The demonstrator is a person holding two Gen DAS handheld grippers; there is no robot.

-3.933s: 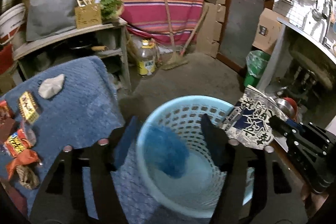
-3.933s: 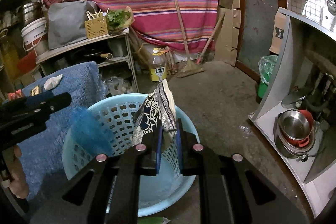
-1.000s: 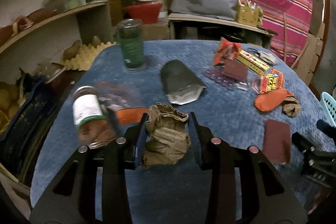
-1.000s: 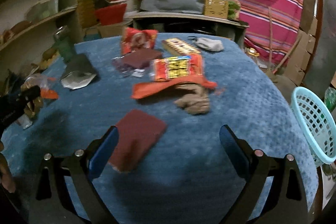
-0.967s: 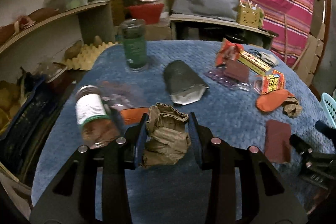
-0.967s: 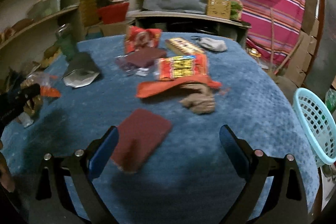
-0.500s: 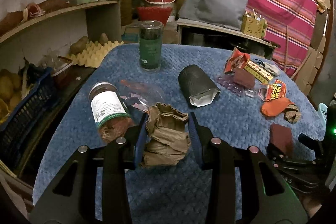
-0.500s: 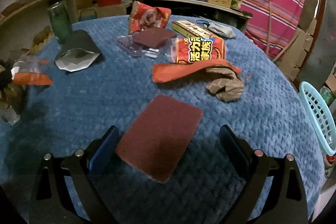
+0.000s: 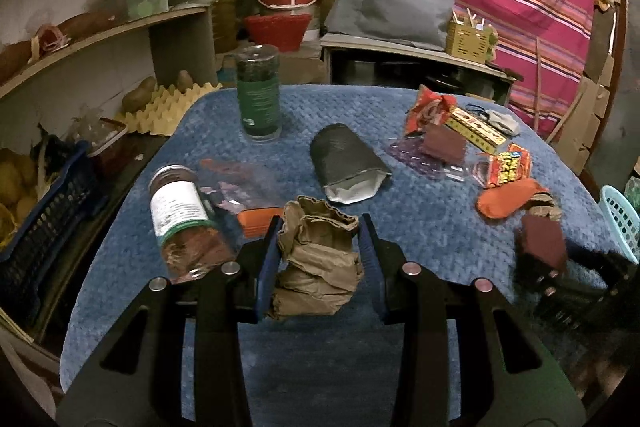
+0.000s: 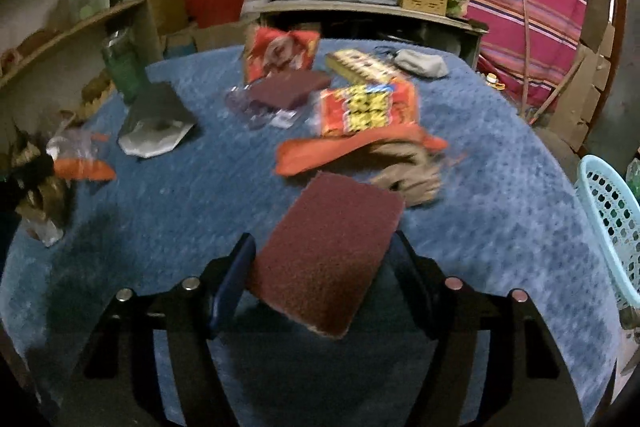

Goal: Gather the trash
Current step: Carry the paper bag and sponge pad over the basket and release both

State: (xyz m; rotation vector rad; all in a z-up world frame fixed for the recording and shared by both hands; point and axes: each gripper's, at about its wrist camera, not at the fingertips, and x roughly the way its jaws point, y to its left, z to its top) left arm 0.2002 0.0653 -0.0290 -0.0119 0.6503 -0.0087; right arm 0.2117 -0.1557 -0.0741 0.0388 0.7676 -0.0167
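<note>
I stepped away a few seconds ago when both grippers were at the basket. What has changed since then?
Both grippers left the light blue basket for the blue-covered table. The right gripper let go of the printed wrapper and its jaws are now closing around a dark red pad. The left gripper took hold of a crumpled brown paper bag. Over the last second that grip and the other litter stayed as they were.
</note>
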